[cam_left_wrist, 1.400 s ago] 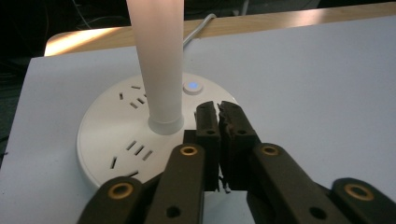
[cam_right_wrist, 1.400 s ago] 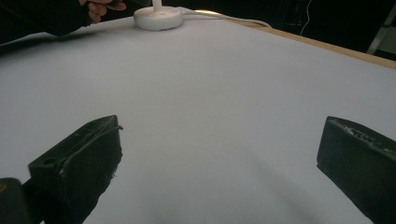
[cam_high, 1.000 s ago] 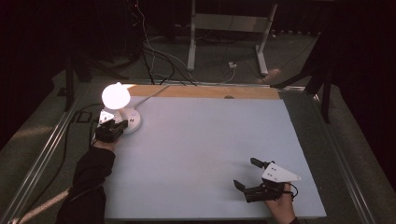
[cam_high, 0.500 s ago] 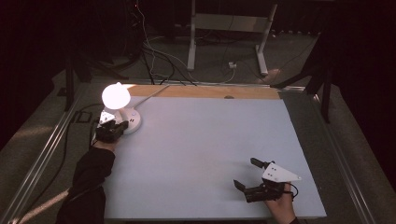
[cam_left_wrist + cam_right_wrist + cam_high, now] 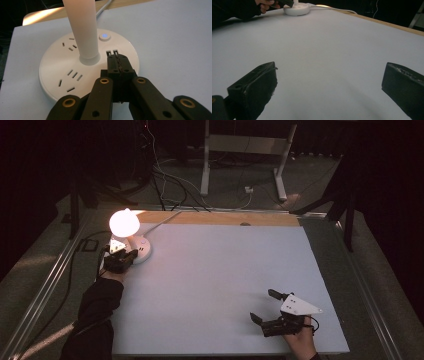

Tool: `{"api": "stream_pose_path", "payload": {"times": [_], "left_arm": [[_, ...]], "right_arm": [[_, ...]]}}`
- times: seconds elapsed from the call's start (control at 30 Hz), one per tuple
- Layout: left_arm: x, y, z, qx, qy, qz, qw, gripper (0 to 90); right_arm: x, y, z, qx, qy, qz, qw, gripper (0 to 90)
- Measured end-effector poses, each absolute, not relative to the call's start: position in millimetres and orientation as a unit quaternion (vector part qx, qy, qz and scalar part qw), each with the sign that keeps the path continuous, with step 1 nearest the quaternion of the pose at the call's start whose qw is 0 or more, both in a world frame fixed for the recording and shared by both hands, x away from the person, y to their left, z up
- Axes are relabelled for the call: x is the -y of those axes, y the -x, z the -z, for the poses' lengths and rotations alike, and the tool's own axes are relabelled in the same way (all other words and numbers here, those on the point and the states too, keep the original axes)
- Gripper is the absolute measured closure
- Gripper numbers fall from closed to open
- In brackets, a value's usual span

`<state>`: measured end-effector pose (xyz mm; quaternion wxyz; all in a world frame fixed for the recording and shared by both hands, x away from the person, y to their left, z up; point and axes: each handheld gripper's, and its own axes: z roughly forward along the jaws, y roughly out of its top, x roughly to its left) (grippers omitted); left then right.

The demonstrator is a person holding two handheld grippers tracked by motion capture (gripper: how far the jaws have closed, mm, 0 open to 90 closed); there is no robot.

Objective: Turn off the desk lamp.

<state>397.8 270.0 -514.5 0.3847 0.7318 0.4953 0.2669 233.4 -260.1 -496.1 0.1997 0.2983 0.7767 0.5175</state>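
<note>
A lit desk lamp (image 5: 124, 222) glows at the table's far left; its round white base (image 5: 62, 66) carries power sockets, two USB ports and a button (image 5: 104, 36) lit blue. My left gripper (image 5: 126, 259) is shut with nothing between its jaws, and its tip (image 5: 118, 61) rests over the base just short of the USB ports. The white lamp stem (image 5: 83, 27) rises just left of the tip. My right gripper (image 5: 264, 306) is wide open near the front right of the table, nothing between its jaws. The lamp base (image 5: 296, 9) also lies far ahead in the right gripper view.
A pale sheet (image 5: 220, 280) covers the table, with a wooden strip (image 5: 220, 218) along the far edge. The lamp's white cable (image 5: 162, 222) runs off the back. Cables and a metal stand (image 5: 245, 150) are on the dark floor behind.
</note>
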Motion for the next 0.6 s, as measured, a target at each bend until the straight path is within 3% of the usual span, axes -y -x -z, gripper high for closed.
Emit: {"api": "stream_pose_path", "payload": {"times": [0.6], "left_arm": [[-276.9,-397.7,507.9,-0.503,-0.72,-0.259,0.403,90.0]], "right_arm": [[260.6,-233.2,495.9,-0.776,-0.299,-0.52,0.198,0.0]]}}
